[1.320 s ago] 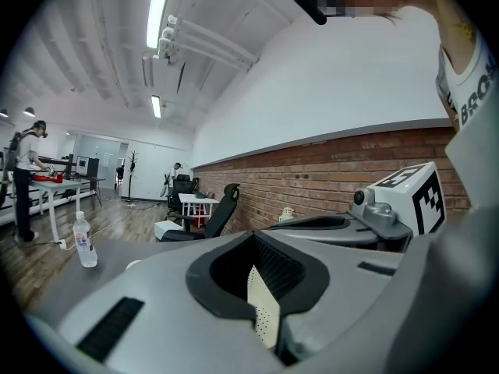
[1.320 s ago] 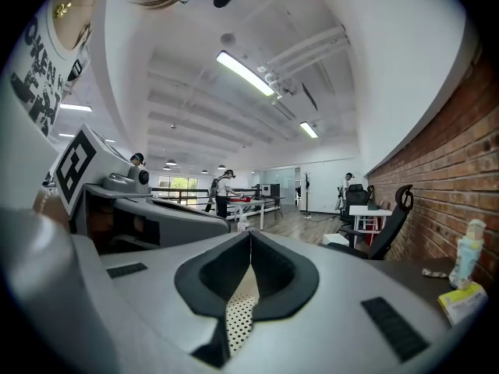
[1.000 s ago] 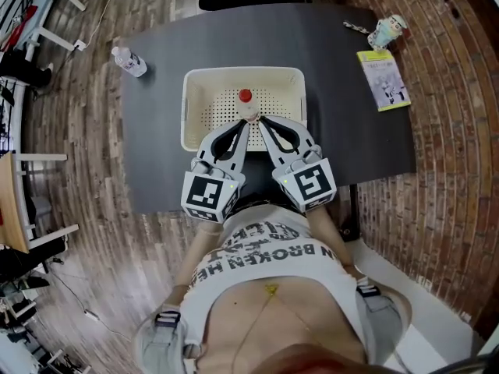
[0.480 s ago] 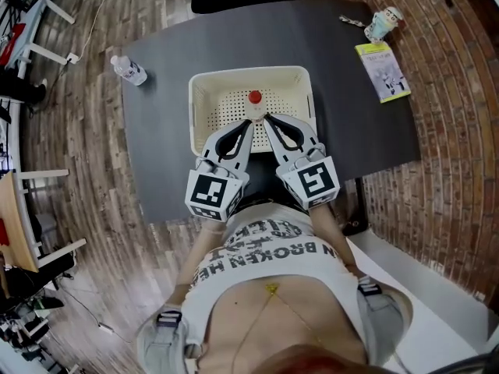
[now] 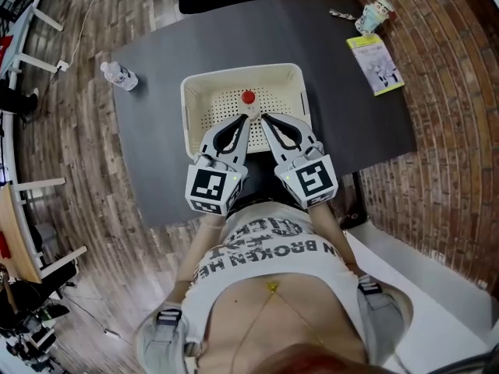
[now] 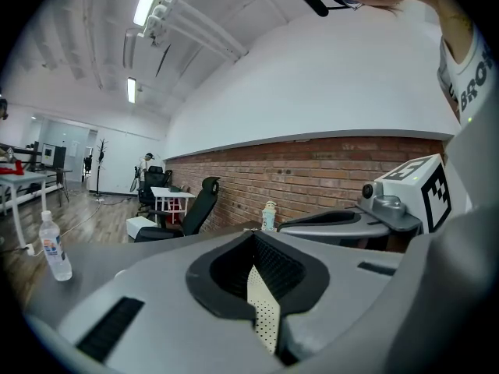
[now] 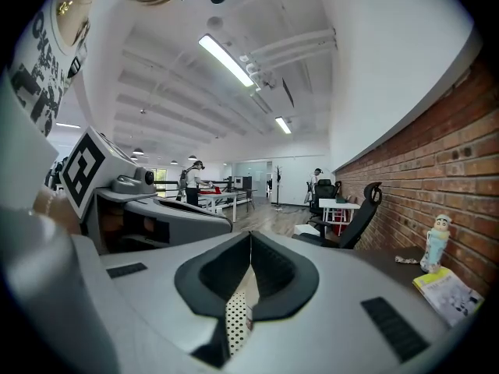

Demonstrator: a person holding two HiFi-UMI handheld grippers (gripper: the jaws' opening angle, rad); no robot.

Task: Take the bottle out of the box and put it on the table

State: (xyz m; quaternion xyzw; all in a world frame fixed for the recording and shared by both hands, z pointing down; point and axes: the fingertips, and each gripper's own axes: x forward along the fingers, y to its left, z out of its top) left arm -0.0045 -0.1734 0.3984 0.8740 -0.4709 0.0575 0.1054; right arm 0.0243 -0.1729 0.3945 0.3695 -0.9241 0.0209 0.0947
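Bottle (image 5: 248,97) stands upright in the box (image 5: 226,73), red cap up. Left gripper (image 5: 245,121) and right gripper (image 5: 264,120) reach over the box's near wall, both jaws pressed together on nothing, with the bottle just past their tips.

**Open bench on both sides of a walled box**

Bare bench (image 5: 152,139) lies left and right of the box (image 5: 242,70), whose walls block the sides; its top is open. A bottle (image 5: 248,98) stands mid-box. The left claw (image 5: 245,120) and right claw (image 5: 263,120) cover the near half. A spare bottle (image 5: 118,75), booklet (image 5: 375,62) and figurine (image 5: 374,15) sit near the far corners.
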